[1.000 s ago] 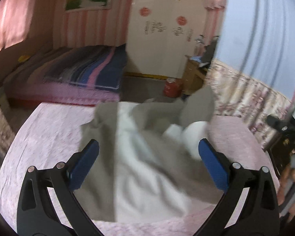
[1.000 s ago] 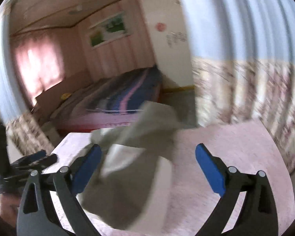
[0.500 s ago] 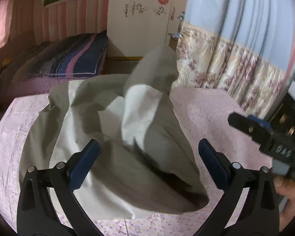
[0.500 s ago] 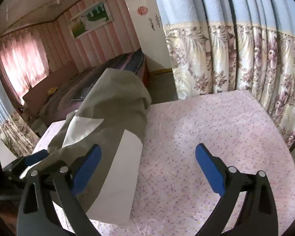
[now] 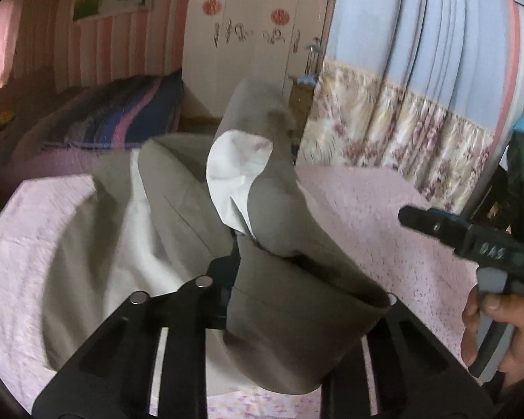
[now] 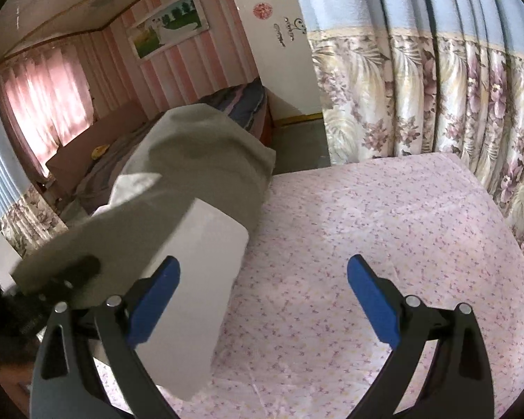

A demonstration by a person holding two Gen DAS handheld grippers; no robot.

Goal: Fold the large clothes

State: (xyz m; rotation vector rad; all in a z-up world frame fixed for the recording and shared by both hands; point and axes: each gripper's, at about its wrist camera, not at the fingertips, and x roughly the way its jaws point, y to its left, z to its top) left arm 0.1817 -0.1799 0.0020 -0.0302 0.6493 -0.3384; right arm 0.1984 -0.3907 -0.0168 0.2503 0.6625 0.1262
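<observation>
A large grey garment with white lining (image 5: 178, 223) lies crumpled on a table with a pink flowered cloth (image 5: 359, 209). My left gripper (image 5: 241, 255) is shut on a fold of the garment, which drapes over its fingers and hides the pads. In the right wrist view the garment (image 6: 199, 181) rises in a hump at the left, lifted by the left gripper. My right gripper (image 6: 263, 296) is open and empty over the bare cloth (image 6: 366, 216), right of the garment. It also shows in the left wrist view (image 5: 468, 241) at the right edge.
A flowered curtain (image 6: 436, 97) hangs close behind the table on the right. A bed with a striped blanket (image 5: 122, 115) stands beyond the table's far edge. A white wardrobe (image 5: 255, 35) stands at the back.
My left gripper has closed on a fold of the garment and lifted it; it was open half a second ago. The right gripper stays open and has shifted slightly.
</observation>
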